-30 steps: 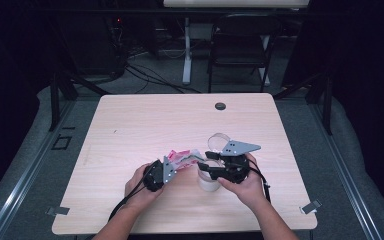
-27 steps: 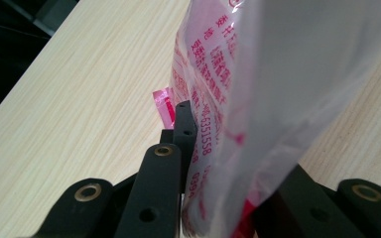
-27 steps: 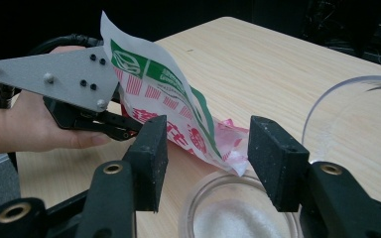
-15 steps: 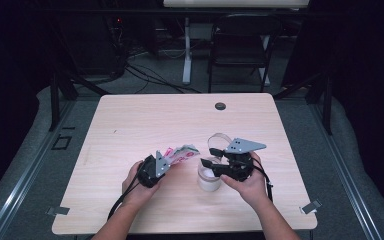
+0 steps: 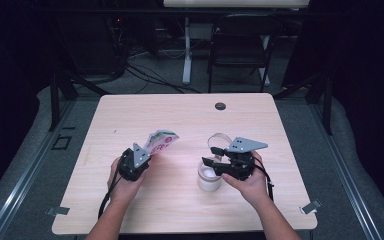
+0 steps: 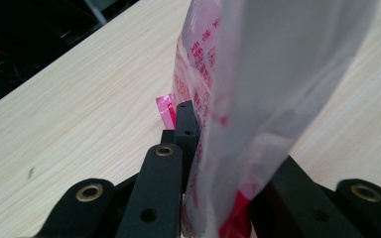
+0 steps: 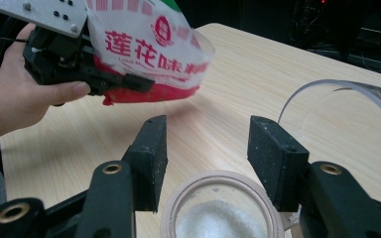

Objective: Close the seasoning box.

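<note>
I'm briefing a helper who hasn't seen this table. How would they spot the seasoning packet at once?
On the light wooden table, look left of the white-filled jar. The packet is clamped in the left tool, off the tabletop: the one soft white pouch with red print.

1. The seasoning bag, white plastic with red print and a red bottom edge, was held tilted in the air, well left of the jar.
2. The jar stood upright and open on the table, with white powder inside.
</note>
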{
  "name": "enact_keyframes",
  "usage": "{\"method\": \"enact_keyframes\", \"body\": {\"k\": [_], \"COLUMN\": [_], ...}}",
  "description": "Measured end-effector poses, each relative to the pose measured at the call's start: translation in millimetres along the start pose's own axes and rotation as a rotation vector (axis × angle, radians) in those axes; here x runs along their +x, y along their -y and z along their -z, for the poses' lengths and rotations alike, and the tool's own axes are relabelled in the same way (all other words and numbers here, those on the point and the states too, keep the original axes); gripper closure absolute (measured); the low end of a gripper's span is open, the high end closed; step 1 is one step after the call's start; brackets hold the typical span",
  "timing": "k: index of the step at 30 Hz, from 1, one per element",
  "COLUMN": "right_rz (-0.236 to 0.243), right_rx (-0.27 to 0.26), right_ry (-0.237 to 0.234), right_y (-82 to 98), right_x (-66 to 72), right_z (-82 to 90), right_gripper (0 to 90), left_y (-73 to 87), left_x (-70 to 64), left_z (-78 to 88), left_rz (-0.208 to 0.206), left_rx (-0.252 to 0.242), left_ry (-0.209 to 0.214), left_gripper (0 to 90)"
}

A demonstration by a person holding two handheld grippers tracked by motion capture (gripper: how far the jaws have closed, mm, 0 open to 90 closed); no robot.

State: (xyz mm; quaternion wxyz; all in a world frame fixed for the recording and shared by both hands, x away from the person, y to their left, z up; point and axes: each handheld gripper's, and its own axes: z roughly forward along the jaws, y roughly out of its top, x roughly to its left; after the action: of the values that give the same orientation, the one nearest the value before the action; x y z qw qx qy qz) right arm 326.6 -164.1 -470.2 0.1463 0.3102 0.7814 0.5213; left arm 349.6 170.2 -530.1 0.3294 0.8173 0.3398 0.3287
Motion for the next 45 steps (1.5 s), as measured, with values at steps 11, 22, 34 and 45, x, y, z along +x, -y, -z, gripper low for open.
{"method": "enact_keyframes", "body": {"k": [11, 22, 34, 45], "right_rz": [0.025, 0.024, 0.03, 0.052], "right_rx": [0.011, 0.019, 0.018, 0.028], "right_ry": [-0.011, -0.028, -0.021, -0.016], "right_y": [-5.0, -6.4, -7.6, -7.8], "right_x": [2.0, 2.0, 1.8, 2.0], "right_z": [-5.6, -13.7, -14.7, -15.1], "right_gripper": [49.8, 50.3, 50.0, 49.6], "left_y": [23.0, 41.8, 49.9, 48.5], "left_x": [38.6, 61.5, 66.3, 64.0], "left_z": [16.7, 26.5, 28.5, 31.1], "left_rz": [0.147, 0.254, 0.309, 0.342], "left_rx": [0.006, 0.024, 0.015, -0.035], "left_ry": [-0.083, -0.143, -0.166, -0.153], "left_gripper": [83.1, 89.5, 80.7, 48.8]}}
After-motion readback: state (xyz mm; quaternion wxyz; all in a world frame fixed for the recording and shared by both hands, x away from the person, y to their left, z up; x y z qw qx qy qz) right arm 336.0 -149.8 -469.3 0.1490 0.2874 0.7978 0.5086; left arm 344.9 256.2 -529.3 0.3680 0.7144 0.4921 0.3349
